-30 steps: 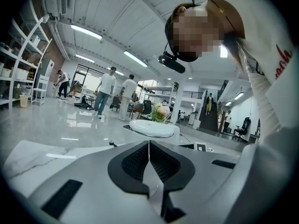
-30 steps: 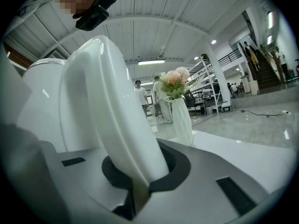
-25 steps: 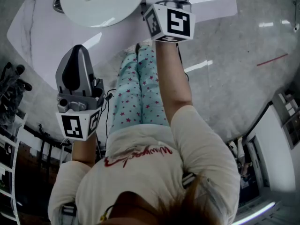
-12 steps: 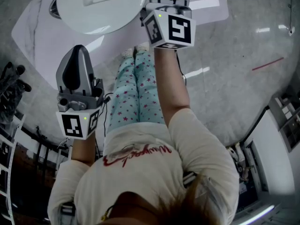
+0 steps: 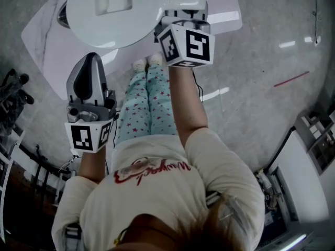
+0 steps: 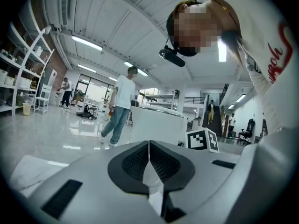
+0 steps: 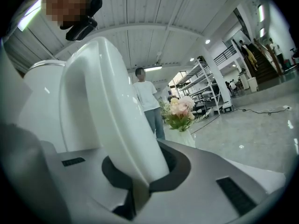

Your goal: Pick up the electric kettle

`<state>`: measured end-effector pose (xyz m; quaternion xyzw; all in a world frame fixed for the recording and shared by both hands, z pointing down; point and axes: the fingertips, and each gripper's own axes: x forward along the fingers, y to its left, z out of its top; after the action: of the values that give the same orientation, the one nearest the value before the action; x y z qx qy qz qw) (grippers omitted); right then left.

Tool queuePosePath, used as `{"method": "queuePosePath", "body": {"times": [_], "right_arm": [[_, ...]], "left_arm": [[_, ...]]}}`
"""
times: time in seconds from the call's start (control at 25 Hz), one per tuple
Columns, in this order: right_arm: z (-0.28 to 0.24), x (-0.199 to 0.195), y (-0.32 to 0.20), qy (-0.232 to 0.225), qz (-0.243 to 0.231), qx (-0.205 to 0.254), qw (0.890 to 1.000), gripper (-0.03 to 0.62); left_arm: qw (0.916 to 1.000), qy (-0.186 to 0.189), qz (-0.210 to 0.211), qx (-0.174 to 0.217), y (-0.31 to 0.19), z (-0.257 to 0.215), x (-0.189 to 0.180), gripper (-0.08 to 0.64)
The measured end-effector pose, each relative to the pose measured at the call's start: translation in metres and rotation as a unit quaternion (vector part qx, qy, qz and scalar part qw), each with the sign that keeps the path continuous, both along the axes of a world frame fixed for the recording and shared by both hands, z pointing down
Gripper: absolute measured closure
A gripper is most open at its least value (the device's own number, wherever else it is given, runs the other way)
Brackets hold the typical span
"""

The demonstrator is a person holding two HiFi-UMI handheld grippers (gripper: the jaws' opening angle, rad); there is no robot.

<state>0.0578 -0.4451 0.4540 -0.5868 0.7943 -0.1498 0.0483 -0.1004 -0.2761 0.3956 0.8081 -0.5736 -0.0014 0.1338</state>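
Currently: electric kettle, white, upper left of the head view, over the white bench. Right tongs clamped on its handle. Left tongs pressed together, empty, at left of frame, apart from the kettle. Bouquet in the background.

Glossy smooth plastic electric kettle
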Motion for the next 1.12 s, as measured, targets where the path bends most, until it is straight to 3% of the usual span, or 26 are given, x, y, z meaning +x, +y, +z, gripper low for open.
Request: {"method": "queuePosePath", "body": {"times": [0.6,1.12], "right_arm": [[-0.077,0.006,0.022,0.000,-0.002,0.005,1.000,0.574],[-0.135,0.025,0.043,-0.007,-0.001,0.004,1.000,0.574]], "left_arm": [[0.9994,-0.001,-0.004,0.034,0.013,-0.060,0.011,0.546],[0.9989,0.014,-0.015,0.041,0.024,-0.103,0.018,0.546]]}}
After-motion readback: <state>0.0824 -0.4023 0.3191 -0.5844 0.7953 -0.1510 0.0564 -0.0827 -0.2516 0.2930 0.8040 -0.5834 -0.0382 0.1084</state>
